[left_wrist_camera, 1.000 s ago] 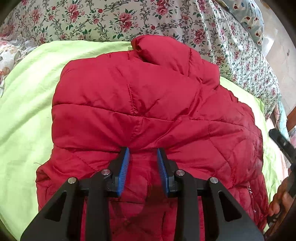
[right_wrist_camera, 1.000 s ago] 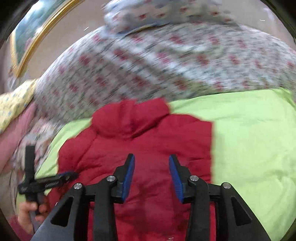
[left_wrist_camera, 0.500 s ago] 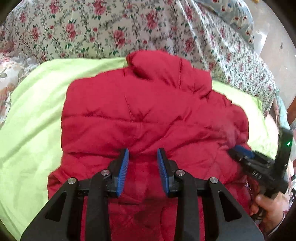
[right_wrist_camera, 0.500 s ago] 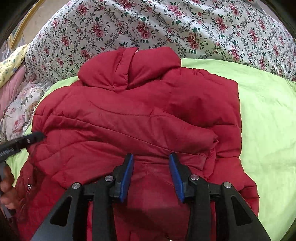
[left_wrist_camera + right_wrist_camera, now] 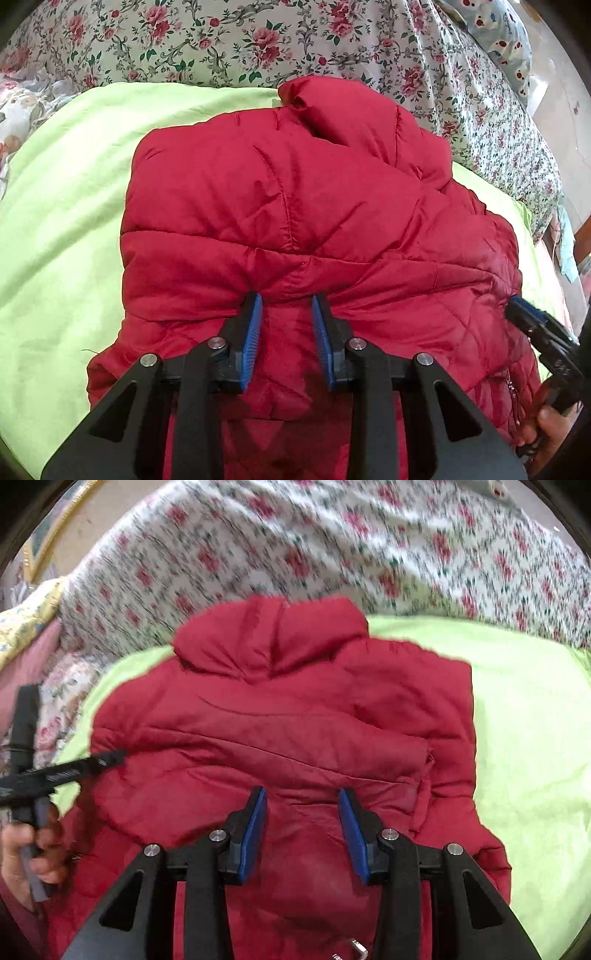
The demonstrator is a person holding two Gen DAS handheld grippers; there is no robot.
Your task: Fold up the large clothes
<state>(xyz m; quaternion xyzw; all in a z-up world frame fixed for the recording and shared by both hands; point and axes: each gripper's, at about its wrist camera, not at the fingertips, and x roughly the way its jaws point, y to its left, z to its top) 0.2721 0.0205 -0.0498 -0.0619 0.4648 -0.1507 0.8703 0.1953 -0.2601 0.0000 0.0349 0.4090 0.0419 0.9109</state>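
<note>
A red quilted jacket [image 5: 295, 206] lies on a lime-green sheet [image 5: 62, 229], its collar [image 5: 343, 107] at the far end. My left gripper [image 5: 284, 299] is shut on a bunch of its near fabric, and creases run to the blue pads [image 5: 251, 339]. In the right wrist view the jacket [image 5: 280, 731] fills the middle, and my right gripper [image 5: 299, 794] is shut on a fold of its near part. The left gripper [image 5: 107, 757] shows at the jacket's left edge, held by a hand [image 5: 33, 853]. The right gripper [image 5: 528, 314] shows at the jacket's right edge.
A floral bedcover [image 5: 258, 40] rises behind the sheet. A patterned pillow [image 5: 498, 40] lies at the far right. A yellow cloth [image 5: 26, 620] and a gilt picture frame [image 5: 55, 531] are at the far left. Green sheet [image 5: 528, 738] stretches right of the jacket.
The right gripper came into the left wrist view at the jacket's right edge and has sunk lower. The right wrist view is blurred by motion. Both grips on the fabric look unchanged.
</note>
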